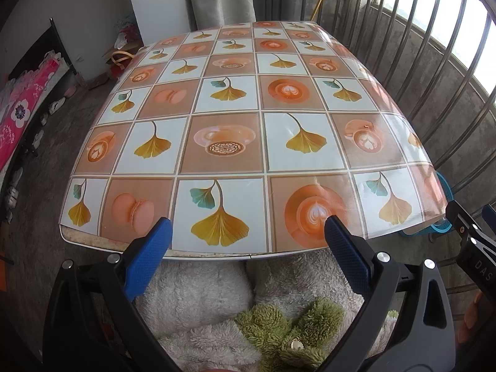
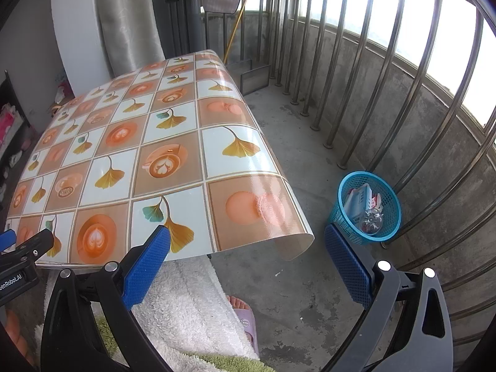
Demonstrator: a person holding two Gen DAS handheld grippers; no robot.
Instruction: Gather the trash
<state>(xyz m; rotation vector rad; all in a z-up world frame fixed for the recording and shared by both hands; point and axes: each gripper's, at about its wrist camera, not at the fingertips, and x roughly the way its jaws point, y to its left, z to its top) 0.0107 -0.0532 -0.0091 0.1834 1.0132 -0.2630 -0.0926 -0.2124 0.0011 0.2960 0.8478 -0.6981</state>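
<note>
Table [image 1: 223, 142] is filling most of the left wrist view, its patterned cover [image 2: 173, 167] lying flat and showing no loose trash anywhere on top. The cover's right edge is hanging off the table and curling under, seen in the right wrist view.

Floor [image 2: 294, 161] of bare concrete is running between the table and the railing [image 2: 356, 93]; no litter is showing on it apart from a pale speck or two, too small to tell.

Person is sitting at the near edge, fleece robe [image 1: 198, 291] in the lap, one foot in a slipper [image 2: 248, 322] on the floor.

Left gripper [image 1: 248, 232] is hovering over the table's near edge, jaws standing wide apart and gripping nothing. Right gripper [image 2: 248, 241] is hanging beside the table's right corner, jaws likewise spread wide and empty, pointing toward the floor and bin.

Bin [image 2: 367, 207], a blue mesh basket, is standing on the floor against the railing, well apart from the table. Trash [image 2: 365, 207] is lying inside it: a pale carton, some wrappers and what looks like a crushed clear bottle.

Judgement: collecting is looking finished or nearly so, since every piece visible is sitting in the bin and both grippers are free. Anything left would be lying out of view.
</note>
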